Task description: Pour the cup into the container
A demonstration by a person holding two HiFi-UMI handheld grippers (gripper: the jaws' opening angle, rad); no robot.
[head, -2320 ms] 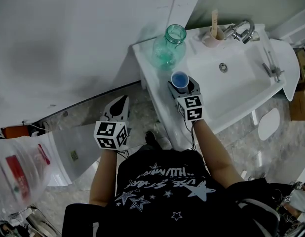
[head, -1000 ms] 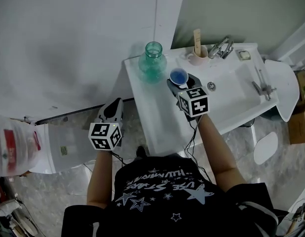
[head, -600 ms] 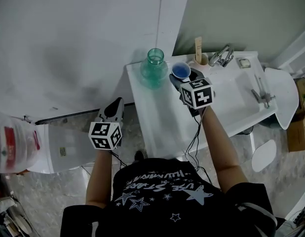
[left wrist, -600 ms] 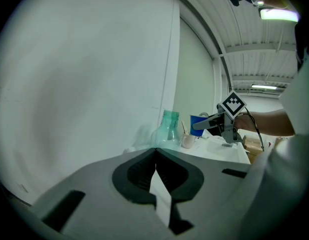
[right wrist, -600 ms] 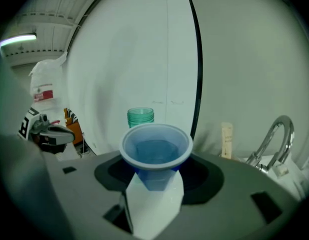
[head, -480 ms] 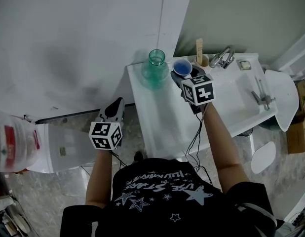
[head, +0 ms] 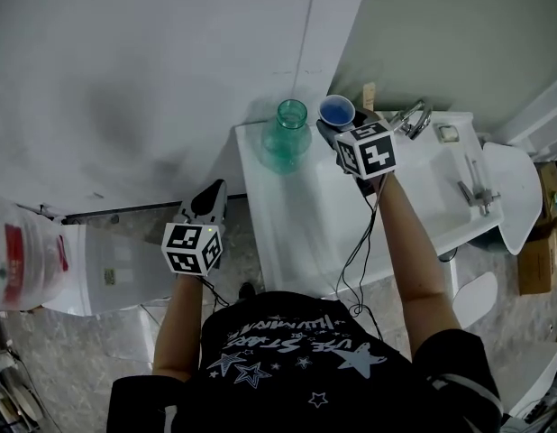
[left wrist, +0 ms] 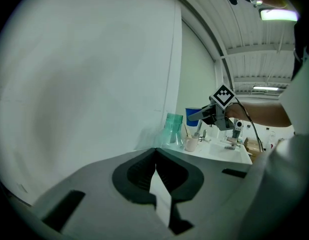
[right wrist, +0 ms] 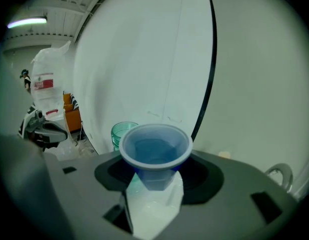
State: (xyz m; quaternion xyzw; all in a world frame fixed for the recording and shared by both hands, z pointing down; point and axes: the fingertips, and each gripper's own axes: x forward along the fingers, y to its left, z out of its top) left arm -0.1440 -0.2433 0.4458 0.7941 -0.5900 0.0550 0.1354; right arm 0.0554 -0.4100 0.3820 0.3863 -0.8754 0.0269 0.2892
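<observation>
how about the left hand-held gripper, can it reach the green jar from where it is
Probably yes. The left hand-held gripper hangs left of the counter, with open space between it and the jar. The right hand-held gripper, holding the blue cup, is on the jar's other side.

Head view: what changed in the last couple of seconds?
The right hand-held gripper, shut on the blue cup throughout, raised it and carried it away from the person, to just right of the green jar's mouth. The cup is still upright. The jar stayed on the counter. The left hand-held gripper stayed shut and empty, off to the left.
</observation>
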